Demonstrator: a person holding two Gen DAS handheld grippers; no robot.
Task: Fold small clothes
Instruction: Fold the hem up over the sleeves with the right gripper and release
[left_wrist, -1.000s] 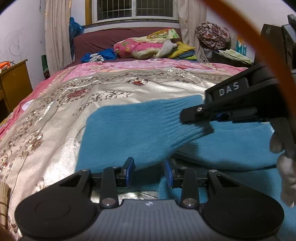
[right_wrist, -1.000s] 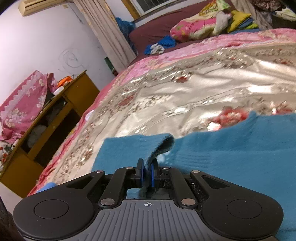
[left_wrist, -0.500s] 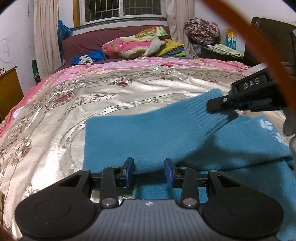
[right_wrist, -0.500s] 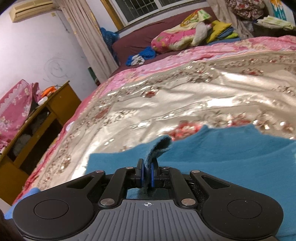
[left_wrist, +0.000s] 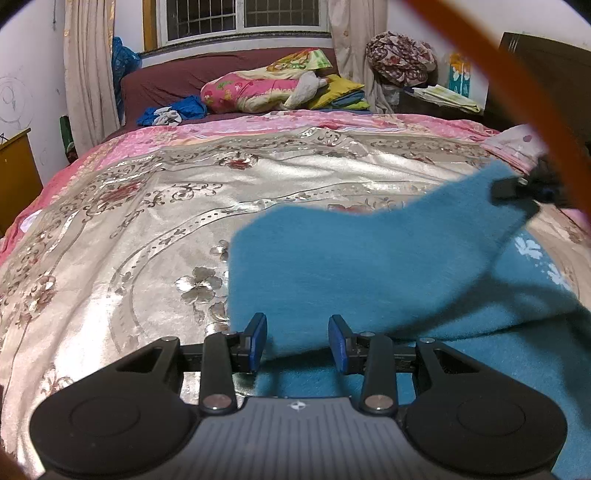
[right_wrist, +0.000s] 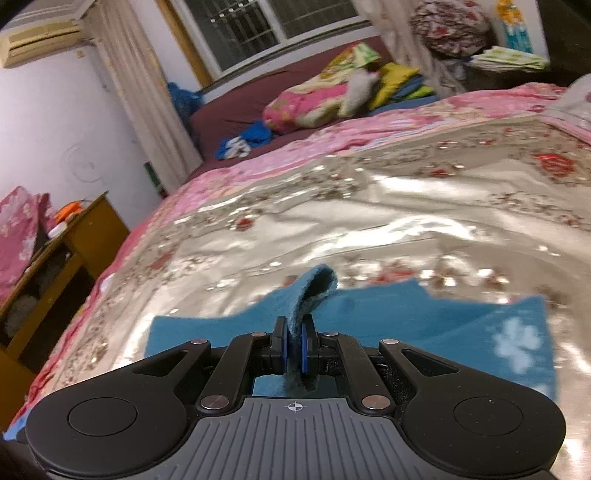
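Observation:
A small teal fleece garment (left_wrist: 369, 266) with white flower prints lies on the shiny floral bedspread (left_wrist: 147, 206). My right gripper (right_wrist: 293, 345) is shut on one edge of the teal garment (right_wrist: 406, 317) and holds that part lifted; it shows at the right of the left wrist view (left_wrist: 517, 190) with the cloth stretched up to it. My left gripper (left_wrist: 297, 338) is open, its blue pads either side of the garment's near edge, low over the cloth and not gripping it.
Pillows and folded bedding (left_wrist: 273, 88) are piled at the head of the bed under the window. A wooden cabinet (right_wrist: 55, 266) stands left of the bed. A dark wardrobe (left_wrist: 546, 74) stands at the right. An orange cable (left_wrist: 491, 85) crosses the left wrist view.
My right gripper has carried the pinched edge of the garment up and to the right, drawing the flap over the lower layer. My left gripper stayed open.

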